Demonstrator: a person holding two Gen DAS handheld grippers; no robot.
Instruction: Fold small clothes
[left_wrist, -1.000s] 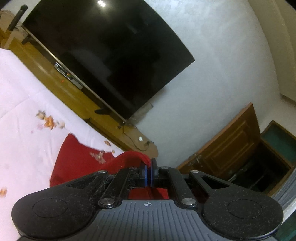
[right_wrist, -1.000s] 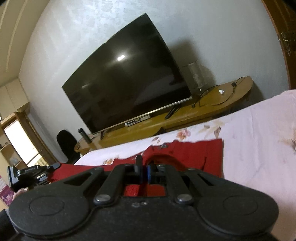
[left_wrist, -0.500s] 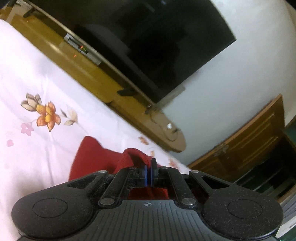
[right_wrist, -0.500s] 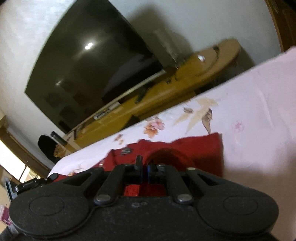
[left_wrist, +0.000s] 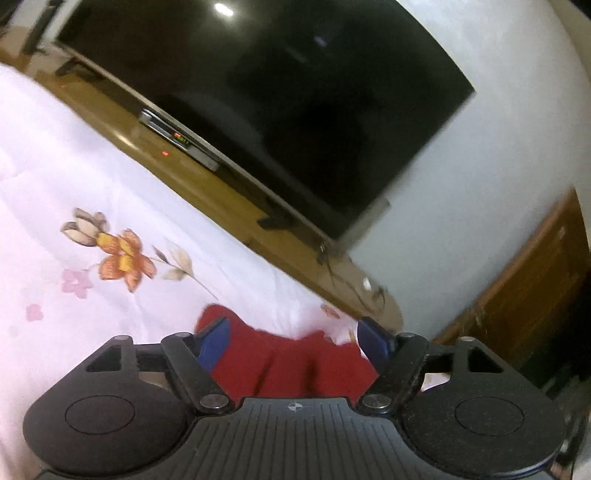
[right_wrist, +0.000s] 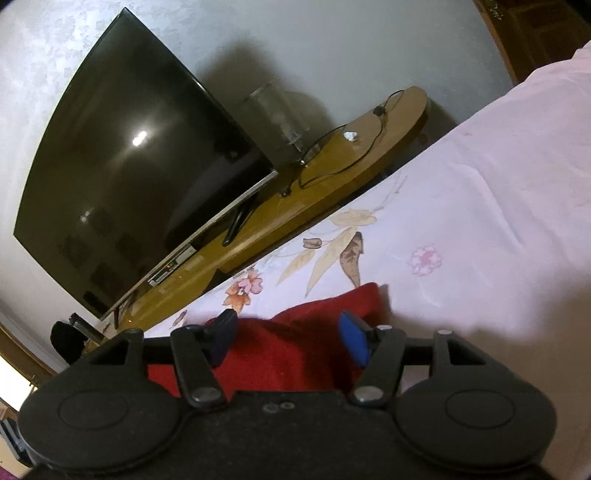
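So both my left gripper (left_wrist: 295, 341) and right gripper (right_wrist: 290, 338) are spread wide, red garment (left_wrist: 291, 363) lying right below between the fingers.

Bare bedspread (left_wrist: 74, 192) ahead of red garment (left_wrist: 288, 362); TV stand (right_wrist: 280, 218), television (right_wrist: 129, 177) block beyond bed edge.

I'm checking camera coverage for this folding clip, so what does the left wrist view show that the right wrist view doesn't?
Only the left wrist view shows the brown wooden door at right and the set-top box with lit indicators under the TV.

Only the right wrist view shows the clear cylinder beside the TV, the black cable looping on the stand's end, and a dark chair at far left.

Both show the red garment lying on the floral pink bedspread, the black TV, the wooden stand, and an open hand-held gripper.
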